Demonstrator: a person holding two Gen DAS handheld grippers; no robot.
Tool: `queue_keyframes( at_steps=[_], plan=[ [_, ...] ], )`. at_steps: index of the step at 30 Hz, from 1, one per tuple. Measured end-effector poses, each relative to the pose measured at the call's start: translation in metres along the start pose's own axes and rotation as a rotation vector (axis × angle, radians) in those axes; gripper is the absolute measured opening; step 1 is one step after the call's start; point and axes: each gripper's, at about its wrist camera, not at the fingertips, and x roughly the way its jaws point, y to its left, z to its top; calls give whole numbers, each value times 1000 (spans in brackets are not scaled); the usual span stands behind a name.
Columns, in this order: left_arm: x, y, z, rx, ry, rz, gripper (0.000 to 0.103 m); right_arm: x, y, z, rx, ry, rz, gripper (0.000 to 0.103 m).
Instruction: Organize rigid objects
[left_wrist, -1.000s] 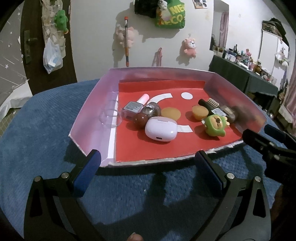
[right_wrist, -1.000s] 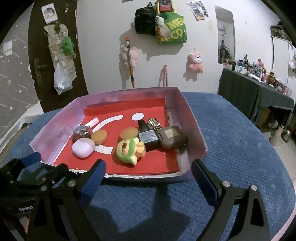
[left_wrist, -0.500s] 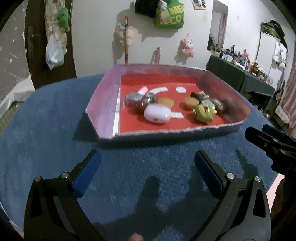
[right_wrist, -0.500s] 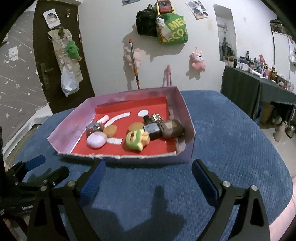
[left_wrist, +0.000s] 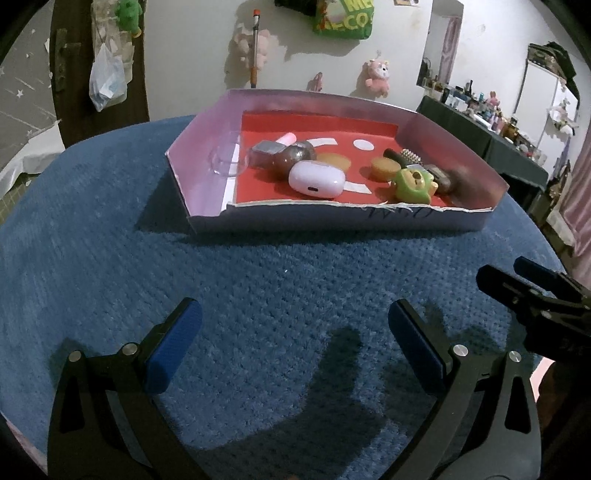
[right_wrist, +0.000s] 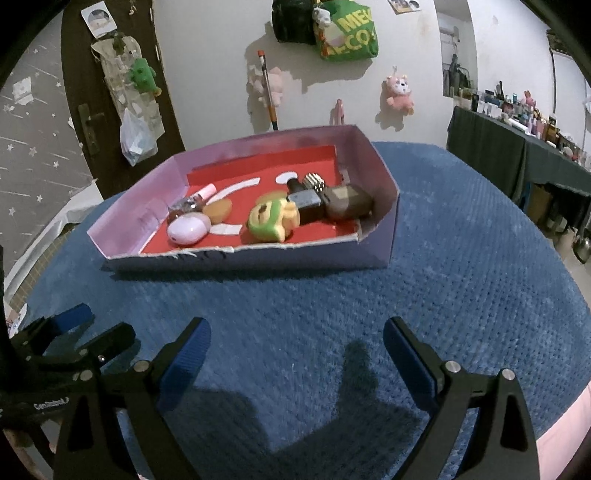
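Observation:
A pink cardboard tray (left_wrist: 199, 173) with a red floor stands on a blue cloth; it also shows in the right wrist view (right_wrist: 384, 206). In it lie a lilac earbud case (left_wrist: 317, 179) (right_wrist: 187, 229), a green toy figure (left_wrist: 413, 183) (right_wrist: 269, 220), a brown case (right_wrist: 349, 201), nail polish bottles (left_wrist: 271, 149) and round tan pieces (left_wrist: 382, 168). My left gripper (left_wrist: 291, 339) is open and empty, well in front of the tray. My right gripper (right_wrist: 295, 350) is open and empty, also in front of the tray, and shows at the right of the left wrist view (left_wrist: 532, 288).
The blue cloth (left_wrist: 277, 280) covers a round table. A white wall behind holds plush toys (right_wrist: 399, 92) and a green bag (right_wrist: 347, 33). A dark door (right_wrist: 110, 92) is at the left and a cluttered dark counter (right_wrist: 517, 140) at the right.
Both grippers have drawn back from the tray, which now sits farther away with more blue cloth in front. Both stay open and empty.

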Motion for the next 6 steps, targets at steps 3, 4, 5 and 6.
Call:
queue_keyframes(
  at_steps=[3, 4, 5, 6],
  plan=[
    [5, 1, -1, 4, 18, 6, 103, 6, -1, -2, 0, 16, -4, 97],
    [7, 1, -1, 1, 28, 8, 103, 8, 0, -2, 0, 18, -4, 97],
    [9, 2, -2, -3, 35, 4, 103, 9, 0, -2, -1, 21, -6, 97],
    [10, 3, -3, -8, 38, 2, 103, 10, 0, -3, -2, 23, -8, 97]
  ],
)
